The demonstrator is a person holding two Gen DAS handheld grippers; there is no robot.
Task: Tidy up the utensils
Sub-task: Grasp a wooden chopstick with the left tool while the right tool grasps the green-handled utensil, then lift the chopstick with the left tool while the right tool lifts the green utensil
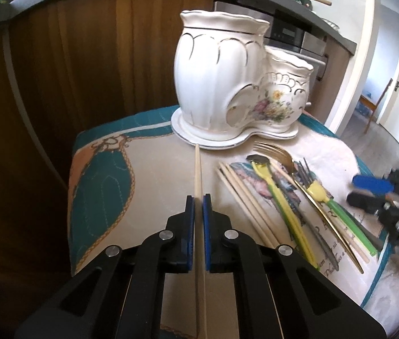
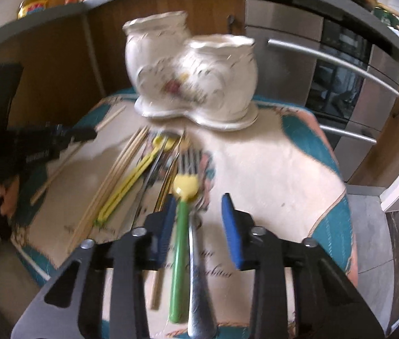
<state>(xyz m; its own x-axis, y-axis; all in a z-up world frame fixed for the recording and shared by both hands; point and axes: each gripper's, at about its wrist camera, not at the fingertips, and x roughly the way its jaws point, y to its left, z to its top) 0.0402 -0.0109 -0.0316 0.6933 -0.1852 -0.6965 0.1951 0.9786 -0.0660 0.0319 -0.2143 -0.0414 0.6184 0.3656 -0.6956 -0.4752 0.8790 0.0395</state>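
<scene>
Left tool [image 1: 198,202] clamping a chopstick [image 1: 197,169] — right tool [image 2: 199,206] parted, astride green-handled utensil [image 2: 181,243]

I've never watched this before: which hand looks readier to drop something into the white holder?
Probably the left: the left gripper is already shut on a chopstick aimed at the holder. The right gripper only straddles a green-handled utensil.

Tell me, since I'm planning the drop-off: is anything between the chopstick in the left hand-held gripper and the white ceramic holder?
Nothing visible. The chopstick clamped in the left hand-held gripper points at the holder across bare cloth; the other utensils lie off to the side.
</scene>
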